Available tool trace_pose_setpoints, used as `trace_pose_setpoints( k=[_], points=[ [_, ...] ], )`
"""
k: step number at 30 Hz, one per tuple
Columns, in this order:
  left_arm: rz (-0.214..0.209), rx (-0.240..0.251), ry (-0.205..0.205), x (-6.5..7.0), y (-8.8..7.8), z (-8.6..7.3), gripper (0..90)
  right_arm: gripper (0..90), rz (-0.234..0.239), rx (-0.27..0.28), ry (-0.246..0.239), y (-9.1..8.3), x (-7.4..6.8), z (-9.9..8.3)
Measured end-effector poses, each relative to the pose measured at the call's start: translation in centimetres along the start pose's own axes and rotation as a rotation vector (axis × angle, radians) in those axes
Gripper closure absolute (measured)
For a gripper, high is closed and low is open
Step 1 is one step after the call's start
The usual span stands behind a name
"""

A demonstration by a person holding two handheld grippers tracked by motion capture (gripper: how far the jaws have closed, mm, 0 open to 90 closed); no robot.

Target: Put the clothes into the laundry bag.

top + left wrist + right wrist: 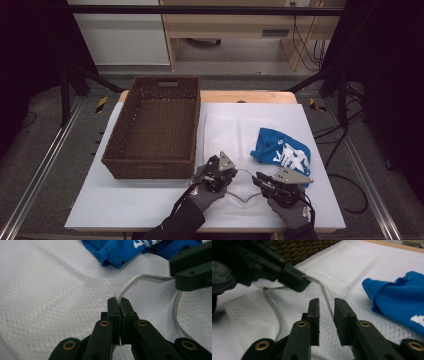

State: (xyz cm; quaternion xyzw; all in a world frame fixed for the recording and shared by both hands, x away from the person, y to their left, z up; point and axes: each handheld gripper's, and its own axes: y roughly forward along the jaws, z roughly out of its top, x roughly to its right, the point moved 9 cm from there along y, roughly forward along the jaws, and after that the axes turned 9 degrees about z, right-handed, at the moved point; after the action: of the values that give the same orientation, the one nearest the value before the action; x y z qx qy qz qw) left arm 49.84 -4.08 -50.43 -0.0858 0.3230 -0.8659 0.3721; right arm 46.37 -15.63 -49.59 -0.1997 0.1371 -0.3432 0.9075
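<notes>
A white mesh bag point(235, 130) lies flat on the table, with a crumpled blue shirt point(280, 147) on its right part. My left gripper point(233, 171) is shut on a white strip point(130, 283) at the bag's edge, lifted a little off the mesh point(50, 290). The strip arches across to my right gripper point(256, 176). In the right gripper view its jaws point(326, 302) stand slightly apart, the strip point(325, 293) running through the gap without the pads pressing it. The left gripper point(305, 281) shows there at upper left, the shirt point(397, 297) at right.
A brown wicker basket point(150, 167) stands to the left of the bag, with nothing inside it. The white table top point(125, 205) ends just in front of the hands. Dark frame posts and cables surround the table.
</notes>
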Motion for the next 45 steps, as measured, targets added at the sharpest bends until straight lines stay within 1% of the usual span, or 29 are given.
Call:
trace_pose_setpoints(
  k=[3, 5, 6, 8, 9, 11, 13, 15, 19, 21, 22, 23, 25, 27, 28, 30, 32, 33, 35, 36, 38, 39, 41, 42, 45],
  points=[
    [-0.001, 0.005, -0.010, 0.0, 0.0, 0.1, 88.6, 82.9, 0.018, -0.027, 0.011, -0.4, -0.7, -1.0],
    [-0.009, 0.015, -0.025, 0.0, 0.0, 0.3, 88.6, 86.2, 0.033, -0.073, 0.021, -0.3, -1.0, -2.2],
    [-0.013, 0.019, -0.030, 0.0, -0.1, 0.4, 88.6, 87.3, 0.032, -0.089, 0.022, -0.2, -1.0, -2.8],
    [-0.016, 0.028, -0.033, -0.1, -0.4, 0.7, 88.6, 88.2, 0.031, -0.124, 0.045, 0.0, -0.9, -3.9],
    [-0.019, 0.040, -0.045, -0.2, -0.6, 1.0, 88.6, 88.2, 0.029, -0.132, 0.051, 0.0, -0.8, -4.2],
    [-0.025, 0.056, -0.055, -0.3, -0.9, 1.5, 88.6, 88.2, 0.031, -0.147, 0.059, 0.1, -0.8, -4.7],
    [-0.029, 0.072, -0.068, -0.3, -1.3, 2.0, 88.6, 88.1, 0.029, -0.162, 0.056, 0.2, -0.8, -5.1],
    [-0.028, 0.086, -0.069, -0.2, -1.5, 2.3, 88.6, 88.0, 0.021, -0.176, 0.049, 0.3, -0.7, -5.4],
    [-0.028, 0.109, -0.071, -0.1, -1.8, 2.8, 88.6, 87.8, 0.018, -0.174, 0.049, 0.4, -0.7, -5.4],
    [-0.030, 0.106, -0.072, 0.0, -1.8, 2.7, 88.5, 85.6, 0.020, -0.174, 0.051, 0.3, -0.8, -5.3],
    [-0.031, 0.103, -0.072, 0.0, -1.7, 2.6, 88.5, 84.7, 0.019, -0.165, 0.052, 0.2, -0.8, -5.1],
    [-0.031, 0.101, -0.071, 0.0, -1.7, 2.5, 88.5, 83.4, 0.025, -0.147, 0.049, 0.0, -0.8, -4.7],
    [-0.030, 0.095, -0.068, 0.0, -1.5, 2.2, 88.5, 79.2, 0.028, -0.091, 0.055, -0.7, -0.8, -3.5],
    [-0.027, 0.092, -0.066, 0.0, -1.4, 2.0, 88.5, 75.1, 0.008, -0.040, 0.049, -1.6, -0.3, -2.2],
    [-0.026, 0.092, -0.068, -0.1, -1.4, 1.9, 88.5, 71.5, -0.008, -0.016, 0.041, -2.1, 0.1, -1.5],
    [-0.026, 0.089, -0.065, -0.1, -1.4, 1.8, 88.5, 65.7, -0.058, 0.016, 0.042, -2.9, 1.2, -0.4],
    [-0.029, 0.090, -0.067, 0.0, -1.4, 1.7, 88.5, 58.8, -0.116, 0.050, 0.047, -3.5, 2.6, 0.7],
    [-0.029, 0.091, -0.068, 0.0, -1.4, 1.7, 88.5, 55.9, -0.142, 0.060, 0.051, -3.7, 3.3, 1.1],
    [-0.030, 0.091, -0.067, 0.0, -1.5, 1.7, 88.5, 47.4, -0.208, 0.067, 0.060, -4.0, 4.8, 1.7],
    [-0.032, 0.092, -0.068, 0.0, -1.5, 1.7, 88.5, 46.0, -0.229, 0.071, 0.064, -4.1, 5.5, 1.9],
    [-0.033, 0.093, -0.064, 0.1, -1.5, 1.6, 88.5, 38.6, -0.284, 0.069, 0.081, -4.3, 7.1, 1.9],
    [-0.034, 0.093, -0.063, 0.1, -1.5, 1.6, 88.5, 35.1, -0.326, 0.069, 0.091, -4.4, 8.1, 1.9],
    [-0.031, 0.094, -0.059, 0.1, -1.5, 1.6, 88.5, 29.0, -0.379, 0.056, 0.108, -4.4, 9.4, 1.6],
    [-0.033, 0.094, -0.059, 0.1, -1.5, 1.6, 88.5, 27.6, -0.410, 0.038, 0.117, -4.4, 10.3, 1.2],
    [-0.036, 0.095, -0.061, 0.2, -1.5, 1.6, 88.5, 26.1, -0.450, 0.007, 0.140, -4.1, 11.8, 0.4]
  ],
)
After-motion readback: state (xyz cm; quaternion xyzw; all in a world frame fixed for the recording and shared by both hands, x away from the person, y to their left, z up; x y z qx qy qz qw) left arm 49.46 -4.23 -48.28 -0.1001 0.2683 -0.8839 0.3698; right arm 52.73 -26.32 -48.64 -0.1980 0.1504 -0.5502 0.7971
